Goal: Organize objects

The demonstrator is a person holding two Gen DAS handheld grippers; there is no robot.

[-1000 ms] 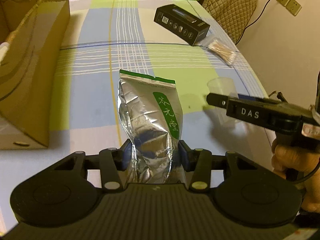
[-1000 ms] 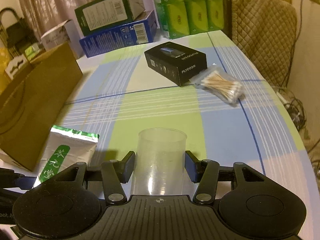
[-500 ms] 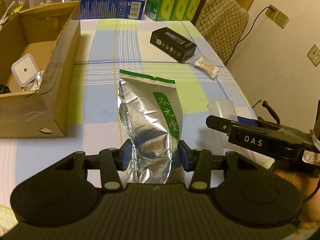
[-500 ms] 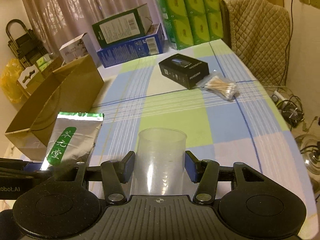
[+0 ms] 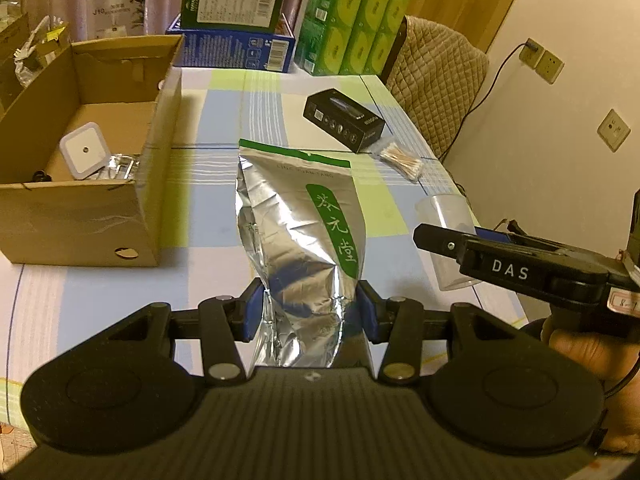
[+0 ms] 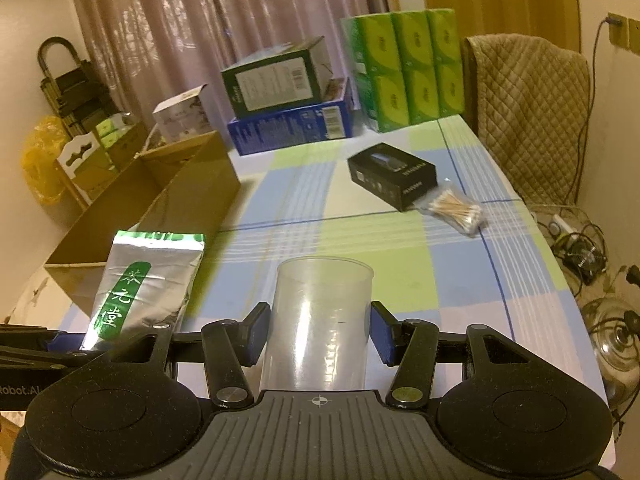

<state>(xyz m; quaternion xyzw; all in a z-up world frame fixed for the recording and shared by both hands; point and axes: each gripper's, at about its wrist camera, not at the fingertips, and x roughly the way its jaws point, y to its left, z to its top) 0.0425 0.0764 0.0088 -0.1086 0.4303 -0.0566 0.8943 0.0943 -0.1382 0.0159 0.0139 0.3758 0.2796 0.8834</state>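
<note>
The left gripper (image 5: 310, 314) clamps the lower part of one silver foil pouch (image 5: 298, 232) with a green label, holding it upright above the checked tablecloth (image 5: 208, 184), nearer the camera than the open cardboard box (image 5: 86, 208). The right gripper (image 6: 318, 336) grips one clear plastic cup (image 6: 320, 320), upright, beside the pouch on the side away from the box. Inside the box lie one white square device (image 5: 84, 152) and some crumpled foil. Beyond the pouch, across the cloth from the box, one black carton (image 5: 344, 120) lies with one packet of cotton swabs (image 5: 402, 160) just beside it. Behind the box stand a green carton (image 6: 276, 78) stacked on a blue one (image 6: 290, 130), one white carton (image 6: 180, 114) and a block of green tissue packs (image 6: 404, 68). Nothing stands between the pouch and the box.
</note>
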